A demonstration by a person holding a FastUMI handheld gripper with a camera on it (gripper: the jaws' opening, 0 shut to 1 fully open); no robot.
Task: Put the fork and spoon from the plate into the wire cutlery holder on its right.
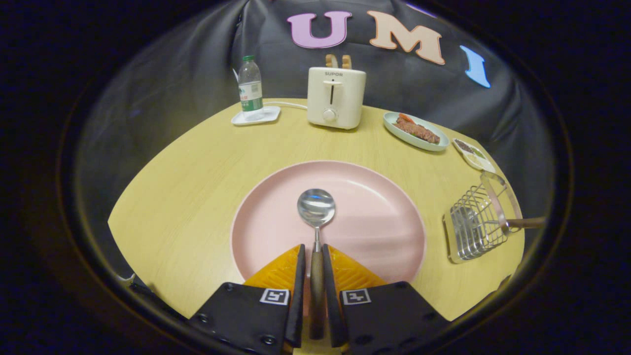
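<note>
Spoon in my gripper: fingers clamped on wooden handle, long axis straight ahead, bowl at 12 o'clock over pink plate. Wire cutlery holder at 3 o'clock, off plate rim, fork handle already poking out. Table edge just beyond holder; open table between for swing.

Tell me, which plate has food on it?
The small pale green plate beyond the gripper, right of the toaster, holds food. The big pink plate holds just the spoon, whose handle the gripper's fingers clamp.
</note>
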